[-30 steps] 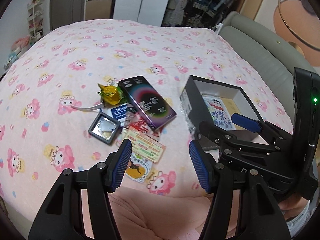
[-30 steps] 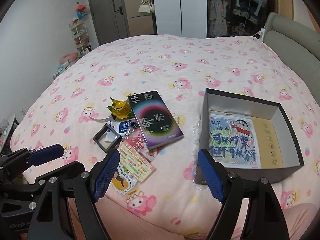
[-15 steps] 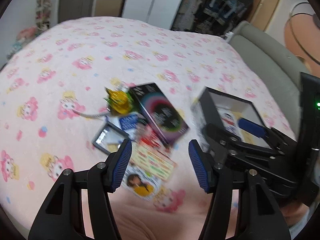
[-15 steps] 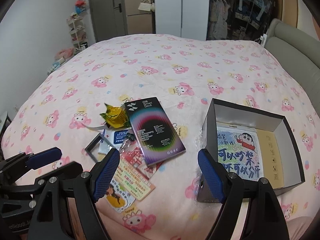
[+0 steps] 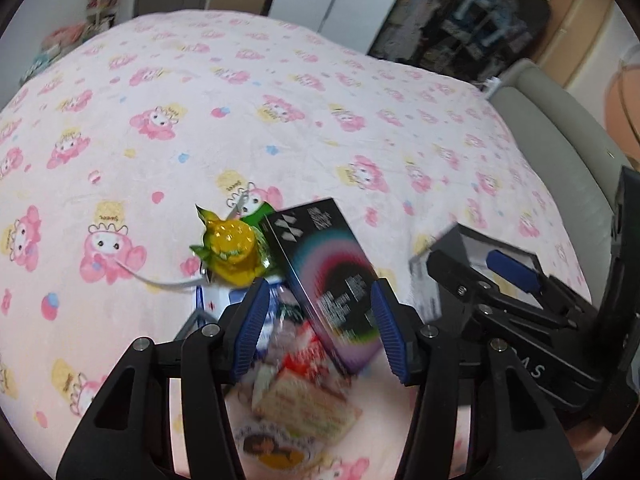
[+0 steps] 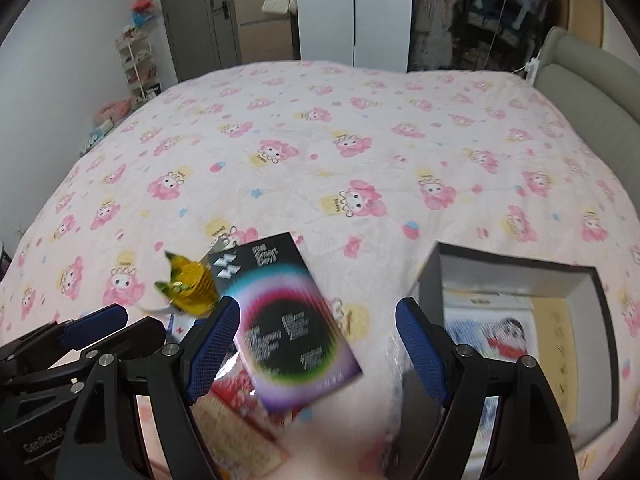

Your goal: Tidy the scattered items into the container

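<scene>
A pile of small items lies on the pink bedspread: a dark booklet with a rainbow ring (image 5: pixel 330 280) (image 6: pixel 286 330), a yellow foil wrapper (image 5: pixel 232 250) (image 6: pixel 190 286), and printed cards (image 5: pixel 308 408) (image 6: pixel 236 424). A dark open box (image 6: pixel 520 332) with a cartoon picture inside sits to the right; its corner shows in the left wrist view (image 5: pixel 452 248). My left gripper (image 5: pixel 316 330) is open and empty, its fingers either side of the booklet's near end. My right gripper (image 6: pixel 316 346) is open and empty over the booklet, left of the box.
The bed's grey padded headboard (image 6: pixel 592 80) runs along the right. A door, wardrobes and a small shelf unit (image 6: pixel 140 64) stand beyond the far edge. Open bedspread (image 6: pixel 340 128) stretches behind the pile.
Both grippers have moved forward and down toward the pile; the booklet and wrapper now look larger and closer. Both stay open and empty.
</scene>
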### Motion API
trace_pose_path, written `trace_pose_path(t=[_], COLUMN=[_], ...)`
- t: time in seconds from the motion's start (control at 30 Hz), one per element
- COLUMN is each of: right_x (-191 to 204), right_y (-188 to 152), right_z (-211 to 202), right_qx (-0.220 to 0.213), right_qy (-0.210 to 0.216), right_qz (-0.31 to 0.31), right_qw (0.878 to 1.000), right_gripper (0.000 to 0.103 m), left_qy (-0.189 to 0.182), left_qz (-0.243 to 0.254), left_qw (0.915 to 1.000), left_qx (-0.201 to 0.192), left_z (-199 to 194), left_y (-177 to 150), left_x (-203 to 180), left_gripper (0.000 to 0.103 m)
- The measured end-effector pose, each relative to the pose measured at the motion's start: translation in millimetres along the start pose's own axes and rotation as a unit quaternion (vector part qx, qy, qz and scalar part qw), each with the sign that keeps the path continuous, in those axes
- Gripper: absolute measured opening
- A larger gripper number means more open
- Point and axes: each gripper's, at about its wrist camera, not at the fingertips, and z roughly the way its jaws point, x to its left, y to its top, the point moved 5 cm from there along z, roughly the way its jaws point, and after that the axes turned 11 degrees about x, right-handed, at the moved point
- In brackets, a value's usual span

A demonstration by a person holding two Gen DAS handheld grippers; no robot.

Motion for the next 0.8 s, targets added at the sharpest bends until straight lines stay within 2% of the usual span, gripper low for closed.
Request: trace_pose_path(t=[0.1,0.13,0.2,0.23,0.43,0.53,0.63,0.73,0.8], right_x=[-3,-4,-1,0,2,5,2,-6,-12], right_y=[8,8,2,-2,-18,-20,-18,-8,-2], right_z=[28,38,57,65,100,110,118,120,125], right_qx=[0.023,0.033,0.053,0.062,0.101,0.106,0.100,0.079,0.077], right_qy=[-0.016,-0.026,-0.022,-0.023,-0.010,-0.015,-0.023,-0.055,-0.050], right_qz=[0.007,0.012,0.011,0.012,0.009,0.006,0.012,0.028,0.048], right_qw=[1.000,0.999,0.998,0.998,0.995,0.994,0.995,0.995,0.995], right_gripper=[0.079,0.079,0.079,0.075,0.075,0.075,0.075,0.075,0.075], left_qy=[0.071,0.075,0.061,0.058,0.019,0.015,0.005,0.014,0.008], left_qz=[-0.042,-0.048,-0.056,-0.056,-0.058,-0.057,-0.060,-0.064,-0.065], left_qw=[0.9965,0.9959,0.9966,0.9967,0.9970,0.9966,0.9960,0.9956,0.9956], left_qx=[-0.016,-0.014,0.000,0.010,0.048,0.057,0.067,0.067,0.068], left_z=[20,28,46,54,81,88,96,100,100], left_y=[8,7,4,2,-8,-11,-11,-12,-12], left_x=[11,12,13,15,28,28,27,27,28], left_gripper=[0.052,0.052,0.038,0.037,0.037,0.037,0.037,0.037,0.037])
